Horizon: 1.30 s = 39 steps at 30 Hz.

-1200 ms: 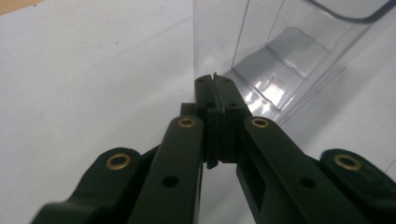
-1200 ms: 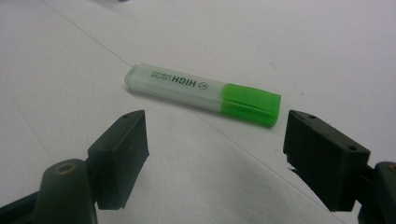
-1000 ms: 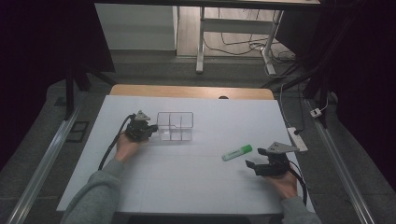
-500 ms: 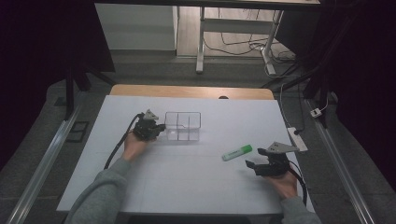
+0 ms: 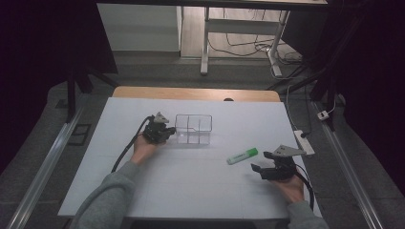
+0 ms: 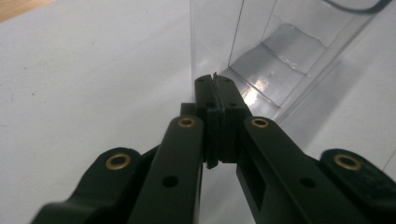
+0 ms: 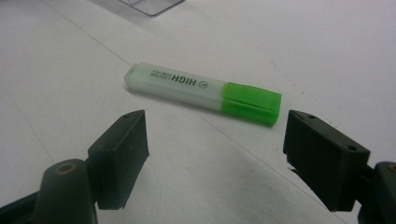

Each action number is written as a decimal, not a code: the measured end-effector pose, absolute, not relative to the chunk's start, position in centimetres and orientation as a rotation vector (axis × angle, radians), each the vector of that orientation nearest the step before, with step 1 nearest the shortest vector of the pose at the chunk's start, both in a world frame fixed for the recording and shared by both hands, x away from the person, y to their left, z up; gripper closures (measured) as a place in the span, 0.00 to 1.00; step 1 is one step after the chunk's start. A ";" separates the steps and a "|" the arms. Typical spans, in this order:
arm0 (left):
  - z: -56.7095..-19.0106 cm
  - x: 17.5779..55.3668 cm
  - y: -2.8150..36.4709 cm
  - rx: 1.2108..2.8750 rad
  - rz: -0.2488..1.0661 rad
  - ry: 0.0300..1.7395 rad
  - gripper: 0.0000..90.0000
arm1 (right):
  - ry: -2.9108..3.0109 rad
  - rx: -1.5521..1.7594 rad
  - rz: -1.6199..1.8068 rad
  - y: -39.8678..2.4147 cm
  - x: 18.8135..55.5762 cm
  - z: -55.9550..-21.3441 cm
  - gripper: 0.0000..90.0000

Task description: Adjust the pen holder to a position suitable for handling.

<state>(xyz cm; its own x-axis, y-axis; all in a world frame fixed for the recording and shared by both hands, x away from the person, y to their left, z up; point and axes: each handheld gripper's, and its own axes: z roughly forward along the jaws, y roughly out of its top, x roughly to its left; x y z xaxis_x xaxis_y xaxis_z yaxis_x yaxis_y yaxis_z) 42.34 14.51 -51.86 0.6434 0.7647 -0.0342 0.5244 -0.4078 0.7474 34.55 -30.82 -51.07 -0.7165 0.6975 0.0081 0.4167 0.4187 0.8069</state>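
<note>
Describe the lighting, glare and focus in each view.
High view: dim, the surroundings nearly black, the white table the brightest area. Left gripper view: bright glare patches on the clear plastic box; the left hand-held gripper looks soft nearest the camera. Right gripper view: even light, the green highlighter sharp with readable print, the right hand-held gripper slightly blurred.

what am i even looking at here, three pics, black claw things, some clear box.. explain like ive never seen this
A person sits at a white table and holds a hand-operated two-jaw gripper in each hand; there is no robot arm. The high view looks down from above the table. The other two pictures come from small cameras riding on each gripper, looking along its black jaws.

On the table lie a clear plastic organizer box with compartments and a green highlighter.

The left gripper has its jaws shut on the thin wall of the box. The right gripper is open, holds nothing, and points at the highlighter, which lies just beyond its jaws.
</note>
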 end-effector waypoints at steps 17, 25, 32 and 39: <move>-50.9 40.2 17.9 2.093 0.431 1.004 0.99 | 2.346 0.952 1.195 -30.9 34.4 -50.9 0.24; -50.0 37.8 18.5 2.091 0.429 0.965 0.99 | 2.328 0.951 1.224 -31.0 34.4 -50.8 0.24; -49.5 35.4 19.4 2.092 0.395 0.930 0.79 | 2.334 0.944 1.226 -31.0 34.4 -50.8 0.24; -49.9 32.9 20.3 2.097 0.387 0.960 0.55 | 2.342 0.927 1.233 -30.9 34.2 -50.7 0.24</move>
<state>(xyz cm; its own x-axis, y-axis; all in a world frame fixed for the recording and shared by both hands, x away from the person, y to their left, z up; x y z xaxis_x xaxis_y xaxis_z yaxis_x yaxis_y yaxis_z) 32.87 20.32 -49.89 0.6680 0.7429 -0.0435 0.5046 -0.4091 0.7603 34.15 -30.95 -50.72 -0.7311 0.6823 0.0062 0.3913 0.4118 0.8230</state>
